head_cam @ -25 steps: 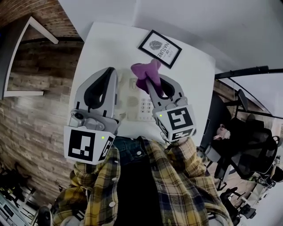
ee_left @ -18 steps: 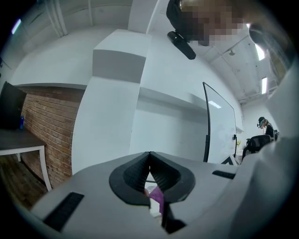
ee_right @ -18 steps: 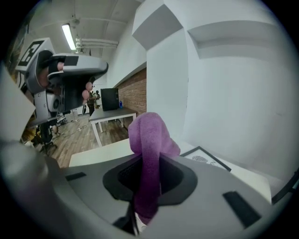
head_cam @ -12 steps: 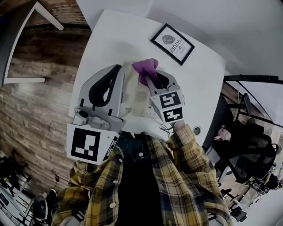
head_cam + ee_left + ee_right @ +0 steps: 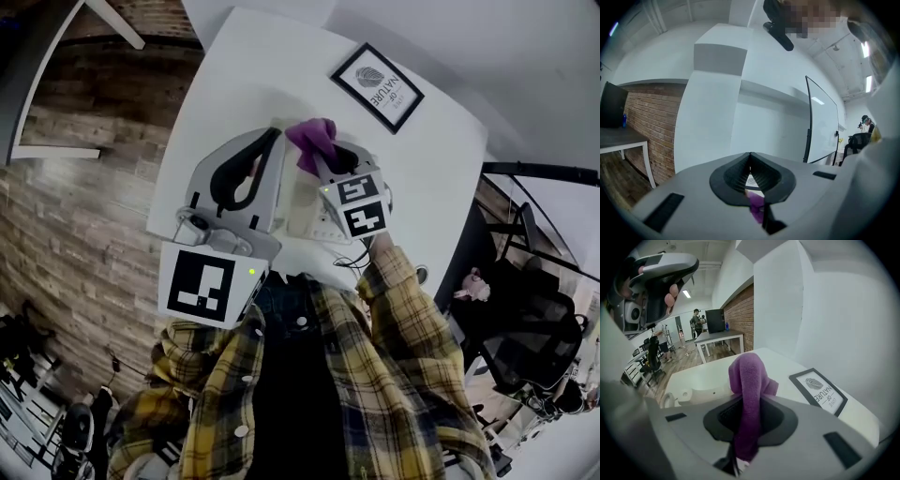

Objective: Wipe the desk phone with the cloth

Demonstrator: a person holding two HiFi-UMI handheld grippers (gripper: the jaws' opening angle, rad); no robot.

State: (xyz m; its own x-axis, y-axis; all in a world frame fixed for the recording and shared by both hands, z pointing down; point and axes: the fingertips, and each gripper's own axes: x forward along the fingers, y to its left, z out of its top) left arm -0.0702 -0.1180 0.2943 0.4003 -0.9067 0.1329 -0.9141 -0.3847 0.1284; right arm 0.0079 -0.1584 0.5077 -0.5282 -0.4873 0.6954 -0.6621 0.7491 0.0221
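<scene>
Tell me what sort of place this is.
Most likely an open-plan office: a desk phone on a white desk, black office chairs nearby, and another table by a brick wall.

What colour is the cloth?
Purple. The cloth shows best in the right gripper view.

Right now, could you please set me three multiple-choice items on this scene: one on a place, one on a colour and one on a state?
1. Where is the framed picture? A on the table, beyond the desk phone; B on top of the phone; C hanging off the near edge.
2. The cloth is: A green; B purple; C white.
3. The right gripper is: A open, empty; B shut on the phone; C shut on the cloth.
Answers: 1 A, it lies near the far corner; 2 B, purple in every view; 3 C, cloth runs between its jaws.
</scene>
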